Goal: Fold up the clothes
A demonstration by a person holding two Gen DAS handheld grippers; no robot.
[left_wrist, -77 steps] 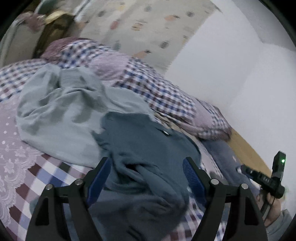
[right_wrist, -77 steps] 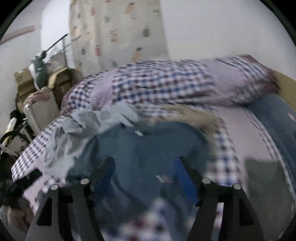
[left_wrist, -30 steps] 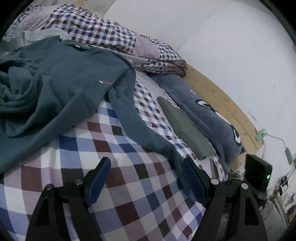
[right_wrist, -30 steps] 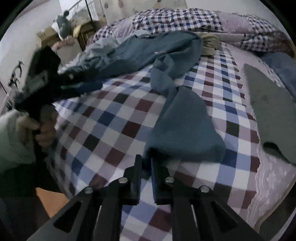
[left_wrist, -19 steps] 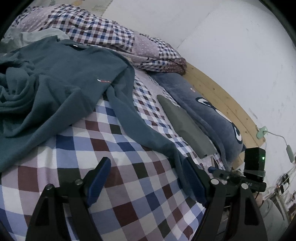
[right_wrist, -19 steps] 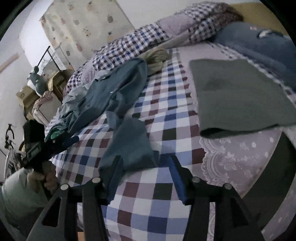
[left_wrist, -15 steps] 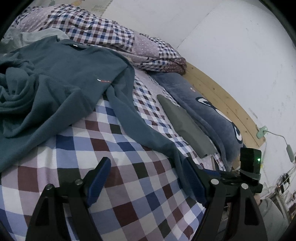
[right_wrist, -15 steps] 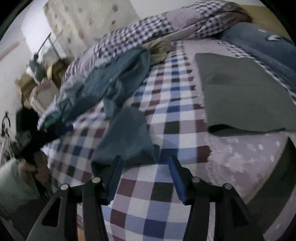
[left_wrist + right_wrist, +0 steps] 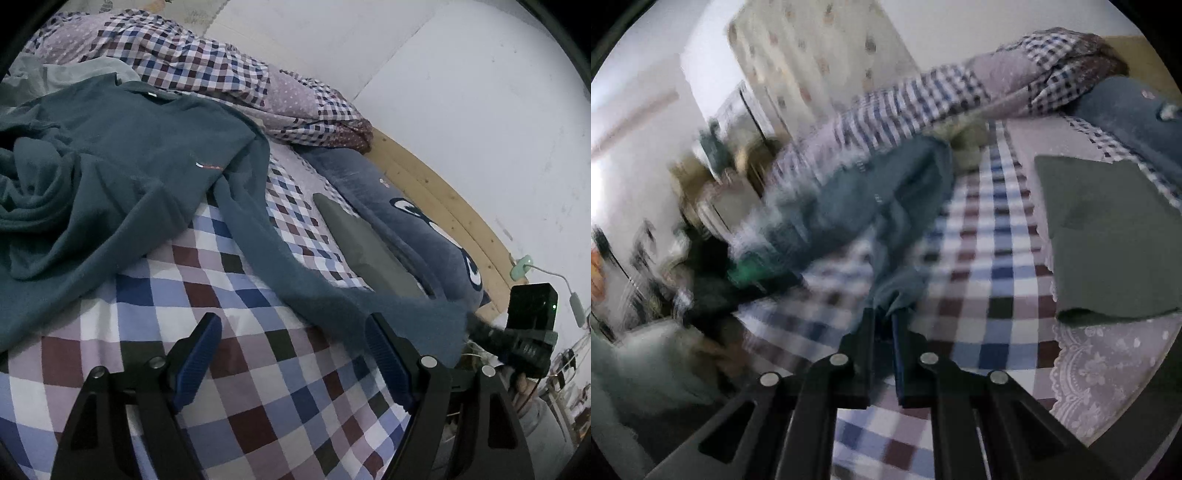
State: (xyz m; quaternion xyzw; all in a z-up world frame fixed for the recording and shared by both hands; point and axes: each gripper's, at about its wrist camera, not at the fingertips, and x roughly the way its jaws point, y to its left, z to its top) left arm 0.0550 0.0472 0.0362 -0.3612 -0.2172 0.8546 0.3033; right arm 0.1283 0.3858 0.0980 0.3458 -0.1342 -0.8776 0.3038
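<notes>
Left wrist view: the left gripper (image 9: 293, 354) hovers with fingers spread over the checked bed (image 9: 258, 369); the teal sweater (image 9: 122, 162) lies rumpled there, one sleeve (image 9: 295, 273) stretching toward the right gripper (image 9: 476, 328).

Right wrist view, blurred: the right gripper's fingers (image 9: 866, 332) pinch the sleeve's end.

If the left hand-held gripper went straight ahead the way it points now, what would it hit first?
Probably the checked bedsheet between its open fingers, with the teal sweater's sleeve just beyond. Depth is hard to judge in this fisheye view.
</notes>
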